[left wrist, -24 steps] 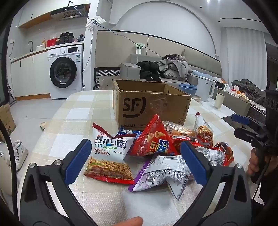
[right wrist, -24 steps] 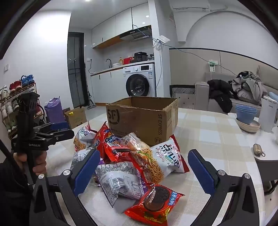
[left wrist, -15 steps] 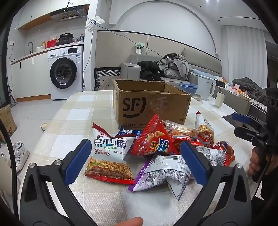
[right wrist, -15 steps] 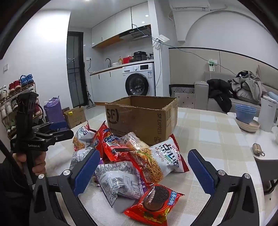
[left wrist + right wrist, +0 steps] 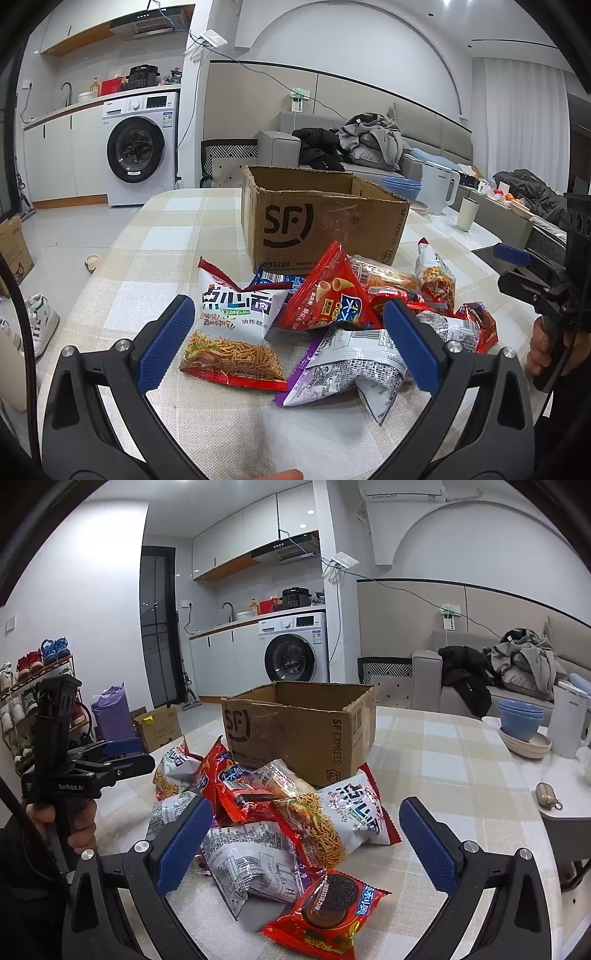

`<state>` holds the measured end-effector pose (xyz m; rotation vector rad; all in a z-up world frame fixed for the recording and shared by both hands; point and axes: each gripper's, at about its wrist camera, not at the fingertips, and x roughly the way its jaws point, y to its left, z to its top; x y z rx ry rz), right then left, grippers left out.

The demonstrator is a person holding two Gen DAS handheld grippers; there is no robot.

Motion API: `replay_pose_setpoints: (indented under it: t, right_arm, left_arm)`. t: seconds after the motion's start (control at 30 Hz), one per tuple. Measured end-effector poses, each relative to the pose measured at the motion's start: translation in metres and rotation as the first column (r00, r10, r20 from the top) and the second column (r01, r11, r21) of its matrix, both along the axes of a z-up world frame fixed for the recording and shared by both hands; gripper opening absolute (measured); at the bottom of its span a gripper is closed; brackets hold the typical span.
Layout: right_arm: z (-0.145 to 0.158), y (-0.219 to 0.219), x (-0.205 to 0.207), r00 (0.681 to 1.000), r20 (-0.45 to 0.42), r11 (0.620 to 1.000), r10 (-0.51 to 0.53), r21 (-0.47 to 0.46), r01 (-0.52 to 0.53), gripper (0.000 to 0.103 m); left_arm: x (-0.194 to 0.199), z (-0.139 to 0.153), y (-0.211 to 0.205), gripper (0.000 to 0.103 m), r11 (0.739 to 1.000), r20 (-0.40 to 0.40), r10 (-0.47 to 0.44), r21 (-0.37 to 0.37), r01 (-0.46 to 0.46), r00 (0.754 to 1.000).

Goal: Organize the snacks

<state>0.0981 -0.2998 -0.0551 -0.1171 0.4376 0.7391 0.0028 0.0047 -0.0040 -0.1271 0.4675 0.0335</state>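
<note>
Several snack bags lie heaped on the checked tablecloth [image 5: 162, 236] in front of an open brown cardboard box [image 5: 317, 221] [image 5: 295, 731]. In the left wrist view a white noodle-snack bag [image 5: 236, 332], a red cone-snack bag [image 5: 328, 295] and a silver-purple bag [image 5: 354, 362] lie nearest. My left gripper [image 5: 288, 336] hovers open above them, touching nothing. In the right wrist view a red cookie bag [image 5: 328, 908], a silver bag [image 5: 251, 864] and a white noodle bag [image 5: 351, 812] lie between the wide-open fingers of my right gripper [image 5: 306, 838], which holds nothing.
Blue bowls [image 5: 521, 720], a white kettle [image 5: 567, 720] and a small brown pouch [image 5: 546, 794] stand at the table's right side. Each gripper shows in the other's view, held by a hand [image 5: 74, 823]. A washing machine [image 5: 140, 151] and a sofa with clothes [image 5: 369, 144] are behind.
</note>
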Motion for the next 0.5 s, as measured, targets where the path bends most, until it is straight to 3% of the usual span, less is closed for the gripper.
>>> replay_pose_setpoints:
  t: [0.5]
  right_arm:
    - [-0.0008, 0.0036, 0.0024, 1.0, -0.003, 1.0, -0.003, -0.002, 0.003, 0.103]
  left_arm:
    - [-0.0009, 0.001, -0.0014, 0.102, 1.0, -0.003, -0.002, 0.002, 0.002, 1.0]
